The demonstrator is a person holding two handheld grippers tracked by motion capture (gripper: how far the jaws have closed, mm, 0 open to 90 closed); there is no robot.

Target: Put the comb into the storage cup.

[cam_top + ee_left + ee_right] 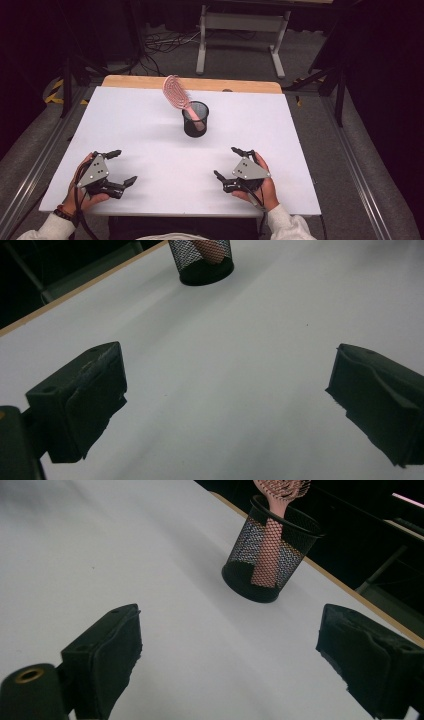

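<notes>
A pink hairbrush point(177, 93) stands handle-down in a black mesh cup point(195, 120) near the middle back of the white table point(150, 130); its head leans out to the upper left. The cup point(267, 555) with the brush handle point(268, 555) inside shows in the right gripper view, and the cup's base point(202, 262) in the left gripper view. My left gripper point(125, 167) rests at the front left, open and empty. My right gripper point(226, 162) rests at the front right, open and empty. Both sit well short of the cup.
A wooden strip point(135, 81) runs along the table's far edge. Beyond it a white metal stand point(240, 35) and cables point(165, 42) lie on the floor. Metal rails point(30, 165) flank the table on both sides.
</notes>
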